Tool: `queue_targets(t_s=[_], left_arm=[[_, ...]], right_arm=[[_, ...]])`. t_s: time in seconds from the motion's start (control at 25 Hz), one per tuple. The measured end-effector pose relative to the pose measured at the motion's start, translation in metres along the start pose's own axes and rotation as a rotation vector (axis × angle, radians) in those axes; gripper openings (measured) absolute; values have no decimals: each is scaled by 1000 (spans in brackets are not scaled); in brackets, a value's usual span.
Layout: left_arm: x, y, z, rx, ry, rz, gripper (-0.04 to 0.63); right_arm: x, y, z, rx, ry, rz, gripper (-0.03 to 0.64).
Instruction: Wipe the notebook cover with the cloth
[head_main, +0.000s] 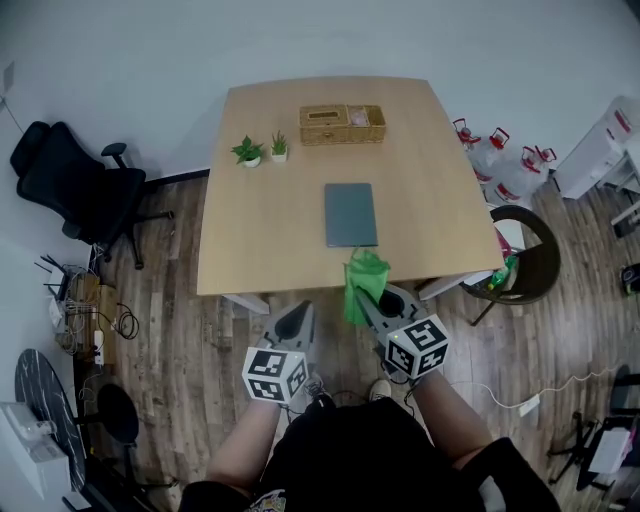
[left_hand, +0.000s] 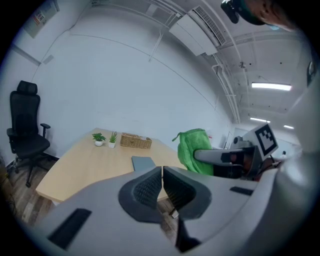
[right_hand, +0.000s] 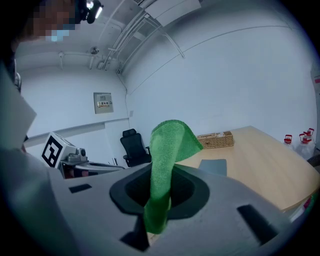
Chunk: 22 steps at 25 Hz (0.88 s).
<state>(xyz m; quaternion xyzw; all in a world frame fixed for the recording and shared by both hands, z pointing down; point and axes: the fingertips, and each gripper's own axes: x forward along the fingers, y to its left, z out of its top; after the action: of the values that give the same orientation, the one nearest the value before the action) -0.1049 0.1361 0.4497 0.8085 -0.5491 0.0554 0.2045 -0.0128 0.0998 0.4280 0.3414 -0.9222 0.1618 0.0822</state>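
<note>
The wiping hasn't begun, as far as I can judge. The notebook (head_main: 351, 214) lies flat and bare at the near middle of the table (head_main: 260, 230), a thin grey-blue rectangle with a smooth matte cover on pale wood. The right gripper (head_main: 368, 300) has its jaws clamped on the cloth (right_hand: 169, 145), a bright green, nubbly microfibre. It folds softly upward, held in the air by the table's near edge. The left gripper (left_hand: 162, 186) carries nothing, its ribbed pads (left_hand: 145, 189) pressed together. Lowering the cloth and rubbing the cover are both left to do.
</note>
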Motion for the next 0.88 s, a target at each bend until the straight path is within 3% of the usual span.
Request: queue_targets(t_s=[0.56, 0.88], left_arm=[[10, 42, 2, -9, 43, -84, 11], [41, 39, 3, -16, 59, -57, 11]], right_arm=[[30, 4, 7, -11, 10, -93, 63], [41, -29, 8, 4, 20, -62, 63]])
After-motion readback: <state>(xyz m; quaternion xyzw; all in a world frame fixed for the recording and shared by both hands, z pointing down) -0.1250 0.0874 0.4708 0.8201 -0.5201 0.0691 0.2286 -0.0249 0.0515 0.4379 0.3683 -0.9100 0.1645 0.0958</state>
